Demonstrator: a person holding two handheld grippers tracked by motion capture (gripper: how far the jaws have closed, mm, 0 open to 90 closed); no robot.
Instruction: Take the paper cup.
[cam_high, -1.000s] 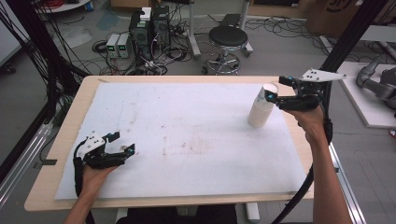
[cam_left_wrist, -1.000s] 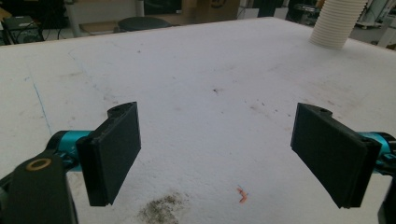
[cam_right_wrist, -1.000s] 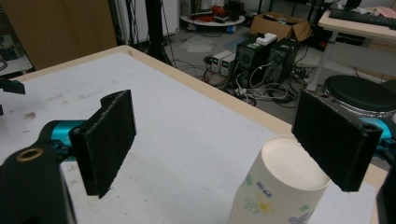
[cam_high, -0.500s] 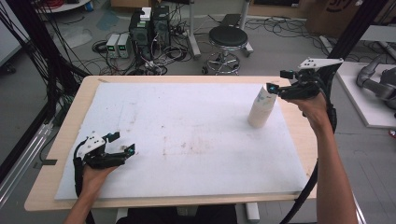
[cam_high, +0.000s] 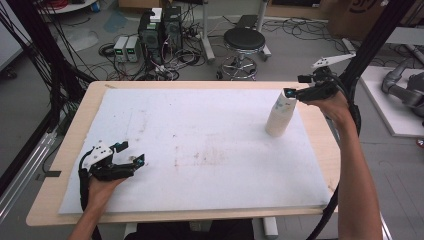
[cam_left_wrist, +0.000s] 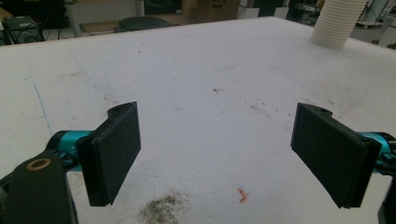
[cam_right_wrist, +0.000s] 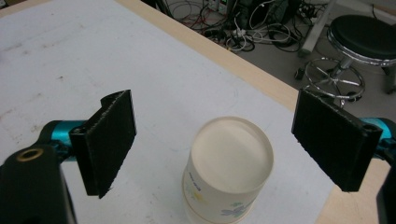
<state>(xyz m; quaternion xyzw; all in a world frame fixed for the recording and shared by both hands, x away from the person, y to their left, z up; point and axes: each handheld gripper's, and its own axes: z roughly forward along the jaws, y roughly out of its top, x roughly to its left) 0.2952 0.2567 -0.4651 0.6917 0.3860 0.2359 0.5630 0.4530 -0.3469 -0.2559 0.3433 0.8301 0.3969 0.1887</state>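
High view: right claw (cam_high: 296, 93) raised above cup stack (cam_high: 280, 114).

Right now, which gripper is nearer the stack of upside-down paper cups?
Right. The right gripper hovers open just above the cup stack at the table's far right. The left gripper sits open at the near left corner, far from it.
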